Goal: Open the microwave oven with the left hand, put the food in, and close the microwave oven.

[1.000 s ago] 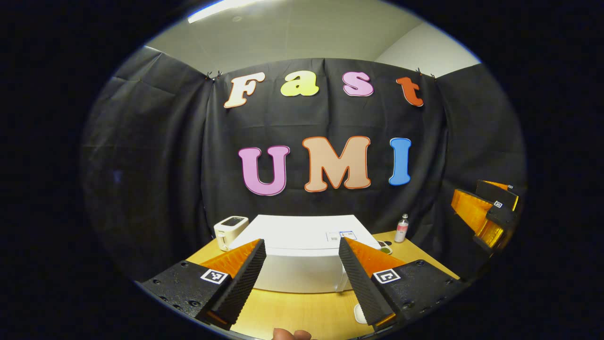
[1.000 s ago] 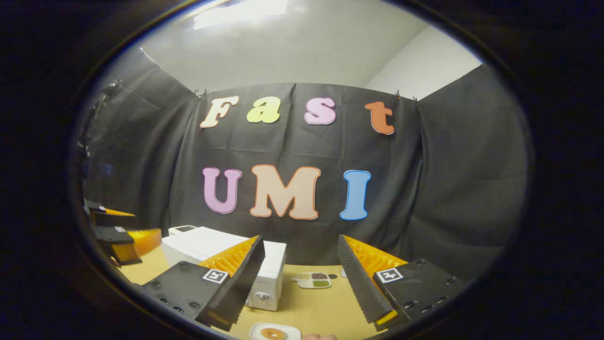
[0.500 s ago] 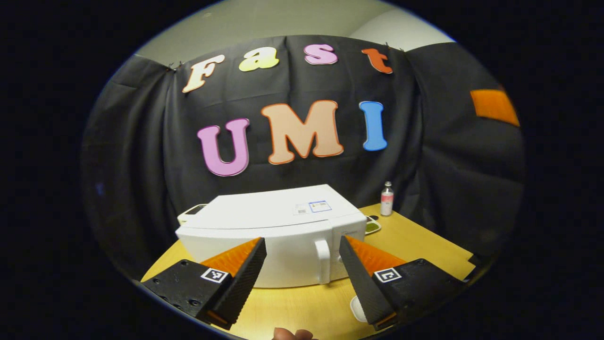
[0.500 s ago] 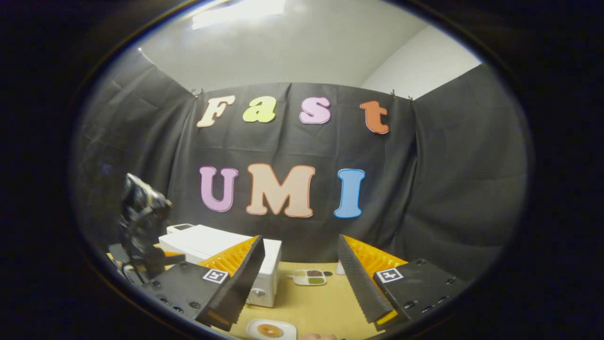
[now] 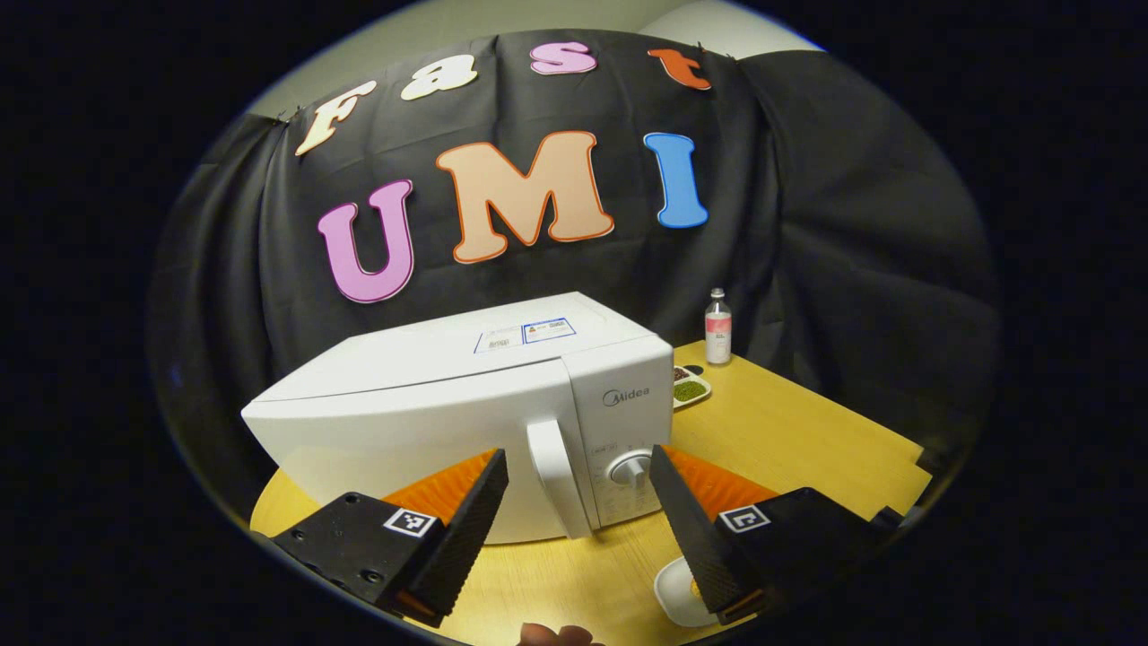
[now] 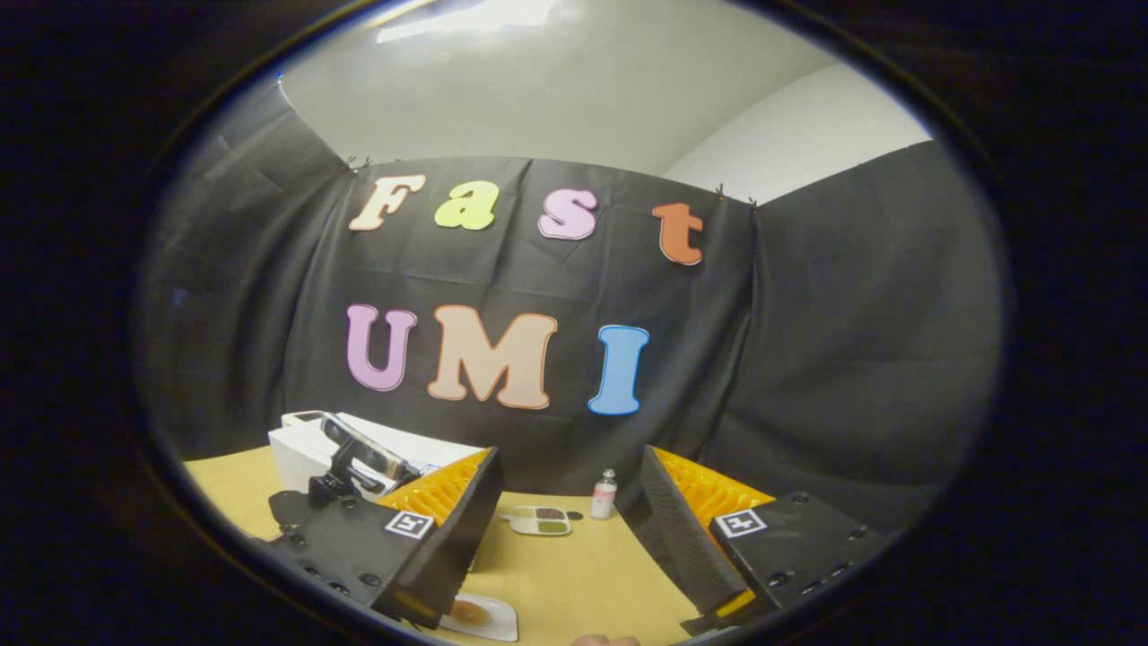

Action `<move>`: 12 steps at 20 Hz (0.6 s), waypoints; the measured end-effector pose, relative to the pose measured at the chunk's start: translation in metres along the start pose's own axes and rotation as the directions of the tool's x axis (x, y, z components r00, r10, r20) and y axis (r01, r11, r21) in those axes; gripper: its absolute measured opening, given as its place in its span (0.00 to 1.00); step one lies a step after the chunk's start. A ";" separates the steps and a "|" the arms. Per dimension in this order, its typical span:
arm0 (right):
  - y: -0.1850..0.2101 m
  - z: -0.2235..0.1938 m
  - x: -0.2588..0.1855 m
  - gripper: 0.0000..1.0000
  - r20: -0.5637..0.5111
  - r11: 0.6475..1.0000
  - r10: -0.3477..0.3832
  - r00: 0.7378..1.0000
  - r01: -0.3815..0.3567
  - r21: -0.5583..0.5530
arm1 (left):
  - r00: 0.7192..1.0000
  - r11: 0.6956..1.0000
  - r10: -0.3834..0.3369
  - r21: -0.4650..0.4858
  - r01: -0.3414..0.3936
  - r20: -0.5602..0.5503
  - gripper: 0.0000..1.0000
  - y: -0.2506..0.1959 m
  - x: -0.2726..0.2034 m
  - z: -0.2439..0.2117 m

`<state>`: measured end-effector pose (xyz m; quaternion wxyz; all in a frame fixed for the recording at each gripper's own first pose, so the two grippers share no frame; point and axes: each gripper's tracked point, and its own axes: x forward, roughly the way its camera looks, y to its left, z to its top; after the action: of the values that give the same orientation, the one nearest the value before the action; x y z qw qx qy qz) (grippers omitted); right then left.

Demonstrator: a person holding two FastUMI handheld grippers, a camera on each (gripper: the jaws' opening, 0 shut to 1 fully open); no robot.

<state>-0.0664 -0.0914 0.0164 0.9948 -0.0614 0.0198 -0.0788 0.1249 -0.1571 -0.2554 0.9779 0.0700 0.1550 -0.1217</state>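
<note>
A white microwave (image 5: 430,404) stands on the yellow table with its door shut. Its vertical door handle (image 5: 560,475) and a round dial (image 5: 630,468) sit just beyond my left gripper (image 5: 578,525), which is open and holds nothing. A white plate (image 5: 674,594) lies near the table's front edge, half hidden behind the left gripper's right-hand finger. In the right gripper view the same plate (image 6: 475,615) carries a brown ring-shaped pastry. My right gripper (image 6: 569,534) hangs open above it. The microwave (image 6: 300,444) is at the left there, partly behind the left unit's dark housing (image 6: 354,458).
A small bottle with a pink label (image 5: 717,316) stands at the back of the table (image 5: 807,440). A divided snack dish (image 5: 689,388) lies beside the microwave's right side. Both also appear in the right gripper view: bottle (image 6: 605,493), dish (image 6: 540,520).
My left gripper has dropped and moved in toward the microwave, whose front and handle now show between its fingers. The right gripper view has swung; the left unit now covers part of the microwave.
</note>
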 end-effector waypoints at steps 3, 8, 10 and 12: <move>-0.013 0.009 -0.002 0.96 0.025 0.999 -0.034 0.999 0.034 -0.007 | 1.000 1.000 0.015 -0.020 -0.015 -0.027 0.99 0.001 0.015 -0.010; -0.022 0.004 -0.001 0.96 0.013 0.999 -0.048 0.999 0.048 0.008 | 0.998 0.998 0.034 -0.043 -0.036 -0.053 0.97 0.000 0.027 -0.018; -0.023 0.003 0.000 0.96 0.007 0.999 -0.046 0.999 0.045 0.005 | 0.997 0.998 0.037 -0.056 -0.041 -0.068 0.94 0.000 0.029 -0.023; -0.023 0.004 0.000 0.96 0.010 0.999 -0.043 0.999 0.043 0.005 | 0.997 0.997 0.017 -0.078 -0.023 -0.081 0.93 -0.004 0.034 -0.028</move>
<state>-0.0702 -0.1132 0.0232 0.9931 -0.0596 0.0130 -0.0997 0.1475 -0.1639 -0.2931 0.9740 0.0380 0.1982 -0.1028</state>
